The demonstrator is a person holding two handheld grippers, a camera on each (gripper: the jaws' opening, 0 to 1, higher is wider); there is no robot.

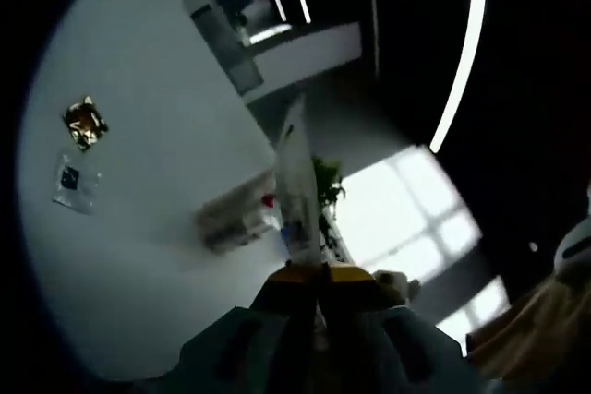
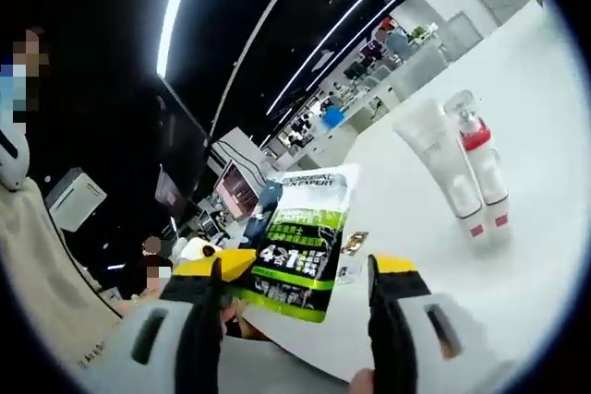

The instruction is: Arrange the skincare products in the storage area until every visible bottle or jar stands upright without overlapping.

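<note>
My left gripper [image 1: 319, 271] is shut on a flat white and green sachet pack [image 1: 295, 182], which I see edge-on, rising from the yellow jaw tips. In the right gripper view the same pack [image 2: 305, 228] faces me, printed side on, between the spread jaws of my right gripper [image 2: 300, 269], which is open and not touching it. A white tube [image 2: 434, 159] and a pump bottle with a red collar [image 2: 480, 168] stand upright side by side on the white table [image 2: 517, 265]. In the left gripper view these bottles [image 1: 235, 219] show as a small blurred cluster.
A small gold packet [image 1: 85, 124] and a blue-and-white sachet [image 1: 74, 182] lie flat on the white table [image 1: 157, 256]. A person in beige clothing [image 2: 37, 265] stands at the left. A green plant [image 1: 328, 182] stands past the table edge.
</note>
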